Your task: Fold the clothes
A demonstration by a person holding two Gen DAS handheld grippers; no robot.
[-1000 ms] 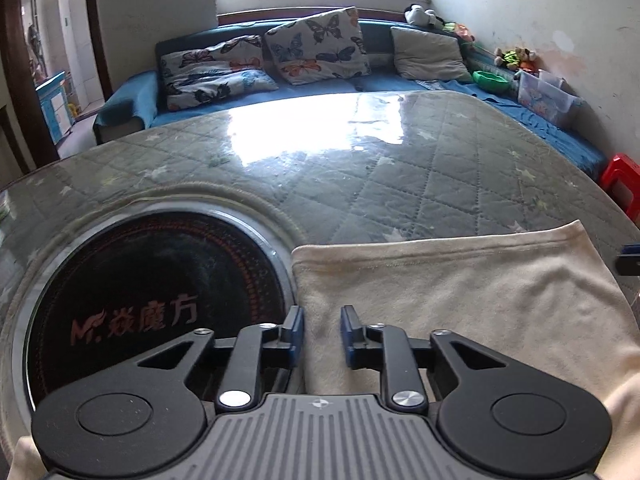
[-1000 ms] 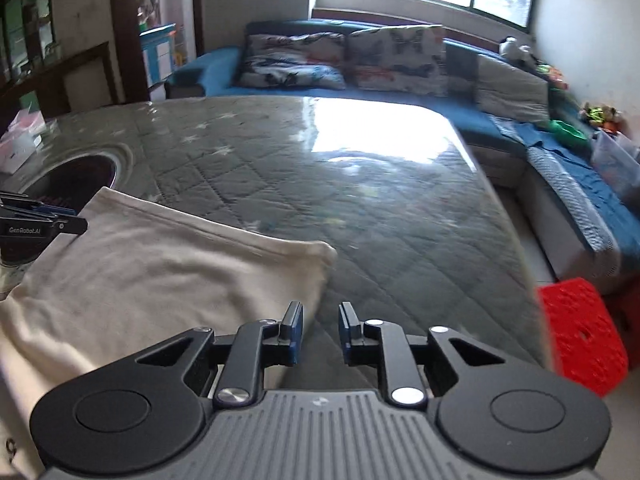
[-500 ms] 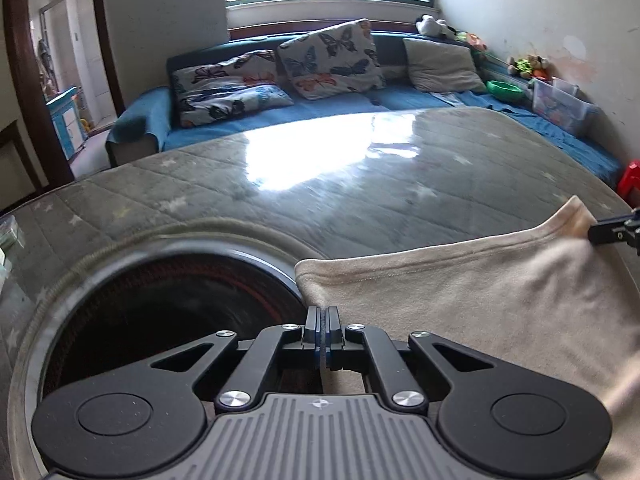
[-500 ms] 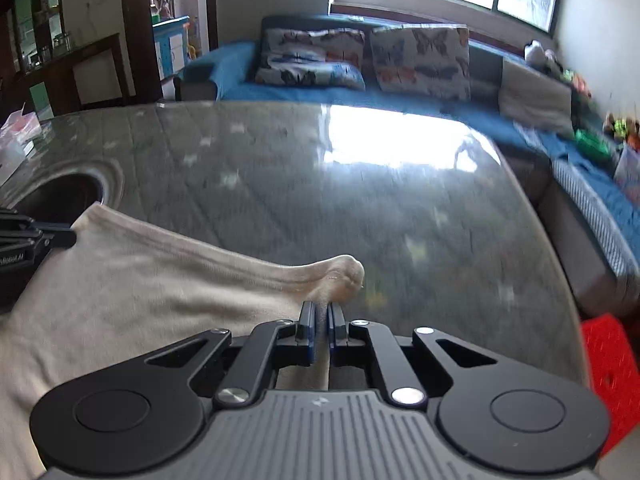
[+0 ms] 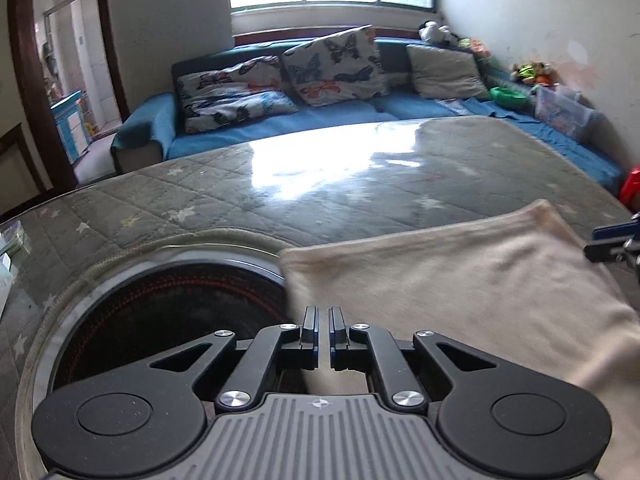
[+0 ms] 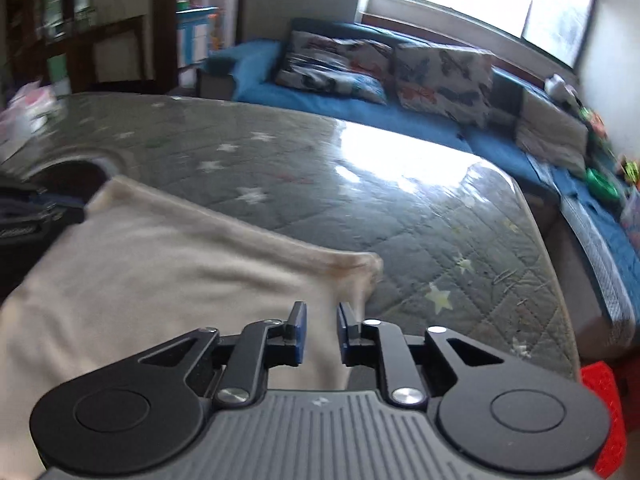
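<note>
We have the cream cloth (image 5: 460, 276) stretched crosswise between our 2 tongs on the quilted table (image 5: 360, 184), its long axis running from one to the other. The left gripper (image 5: 323, 334) is nearly pressed together on the cloth's left edge beside the dark round plate (image 5: 172, 308). The right gripper (image 6: 319, 330) is opening, with the right edge between its jaws.

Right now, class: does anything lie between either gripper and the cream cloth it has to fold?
Nothing visible does. The cream cloth lies right under the left gripper, and its edge runs between the opening jaws of the right gripper.
</note>
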